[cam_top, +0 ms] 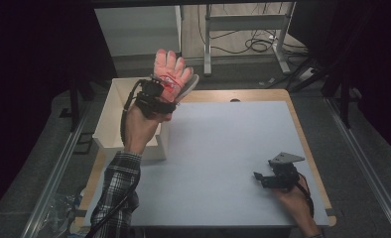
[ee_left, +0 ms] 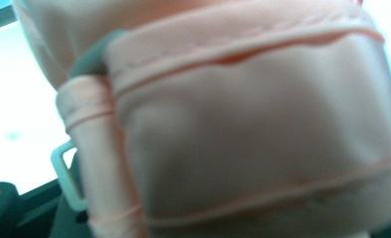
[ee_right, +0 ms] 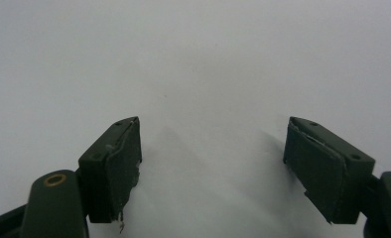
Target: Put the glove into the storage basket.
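Nearest, the right gripper (cam_top: pixel 266 178) rests on the table (cam_top: pixel 218 148), its jaws wide apart with nothing between them. Farther off, the left gripper (cam_top: pixel 164 89) is clamped on the pink glove (cam_top: pixel 171 72), held upright above its fingers beside the white box (cam_top: pixel 115 119). The floppy glove could slip free or snag the box wall
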The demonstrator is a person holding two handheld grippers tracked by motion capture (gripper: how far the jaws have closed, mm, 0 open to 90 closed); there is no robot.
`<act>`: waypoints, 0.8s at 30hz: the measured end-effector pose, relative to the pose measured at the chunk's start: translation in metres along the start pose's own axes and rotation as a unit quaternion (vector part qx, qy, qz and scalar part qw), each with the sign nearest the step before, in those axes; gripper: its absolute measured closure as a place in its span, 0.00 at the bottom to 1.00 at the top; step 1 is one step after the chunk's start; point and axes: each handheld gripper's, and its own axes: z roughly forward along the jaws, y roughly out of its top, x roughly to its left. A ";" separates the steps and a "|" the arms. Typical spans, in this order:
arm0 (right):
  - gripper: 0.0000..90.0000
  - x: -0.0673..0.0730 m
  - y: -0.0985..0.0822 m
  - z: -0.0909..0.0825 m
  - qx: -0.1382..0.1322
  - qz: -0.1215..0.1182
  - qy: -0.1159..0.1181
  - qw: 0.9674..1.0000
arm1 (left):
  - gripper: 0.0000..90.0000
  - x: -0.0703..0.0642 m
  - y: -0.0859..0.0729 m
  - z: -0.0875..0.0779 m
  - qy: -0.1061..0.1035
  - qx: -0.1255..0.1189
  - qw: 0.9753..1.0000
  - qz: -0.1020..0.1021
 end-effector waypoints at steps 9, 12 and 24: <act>0.26 0.000 0.000 0.000 0.000 0.000 0.000 1.000 | 0.46 0.038 -0.020 -0.001 0.033 -0.001 0.998 -0.050; 0.26 0.000 0.000 0.000 0.000 -0.001 -0.001 1.000 | 0.46 0.048 -0.027 0.002 0.043 0.002 0.997 -0.063; 0.26 0.000 0.000 0.000 0.000 -0.001 -0.001 1.000 | 0.45 0.069 -0.058 0.033 0.068 0.015 0.993 -0.098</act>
